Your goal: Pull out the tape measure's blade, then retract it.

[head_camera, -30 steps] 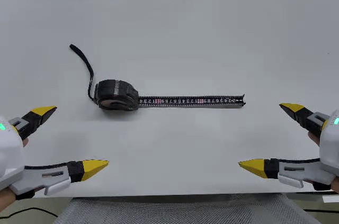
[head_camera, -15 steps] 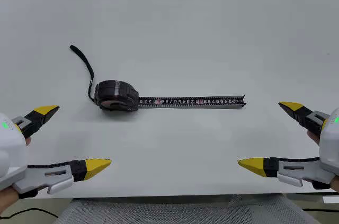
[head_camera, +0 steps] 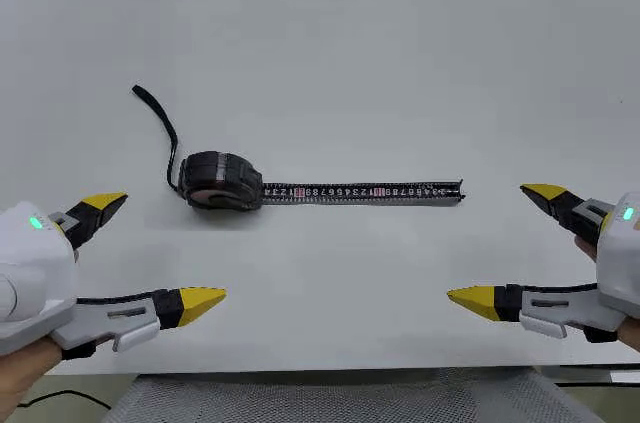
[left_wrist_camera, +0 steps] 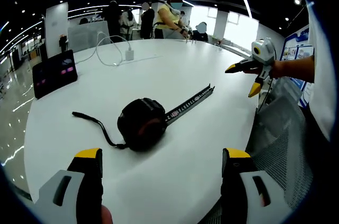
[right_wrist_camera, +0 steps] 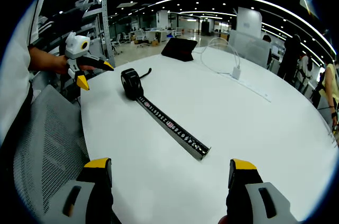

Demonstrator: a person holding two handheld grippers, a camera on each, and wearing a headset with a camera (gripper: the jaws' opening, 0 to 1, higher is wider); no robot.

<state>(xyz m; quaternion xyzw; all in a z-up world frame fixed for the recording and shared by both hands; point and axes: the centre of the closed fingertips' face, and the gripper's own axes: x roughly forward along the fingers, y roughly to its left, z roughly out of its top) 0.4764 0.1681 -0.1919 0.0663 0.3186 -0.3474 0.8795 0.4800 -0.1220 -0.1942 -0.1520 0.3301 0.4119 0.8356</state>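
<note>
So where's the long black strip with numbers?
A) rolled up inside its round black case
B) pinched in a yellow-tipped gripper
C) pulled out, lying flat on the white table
C: the black numbered blade lies stretched out from the round black tape measure case on the white table, nothing gripping it.

Head view: high, steep downward look from near edge of white desk (head_camera: pixel 400 73). Left tool view: low at desk edge, facing across toward yellow-tipped right tool (left_wrist_camera: pixel 239 81). Right tool view: low, opposite side, facing yellow-tipped left tool (right_wrist_camera: pixel 98 77). All three share black tape measure (head_camera: pixel 220 181), mid-distance.
</note>
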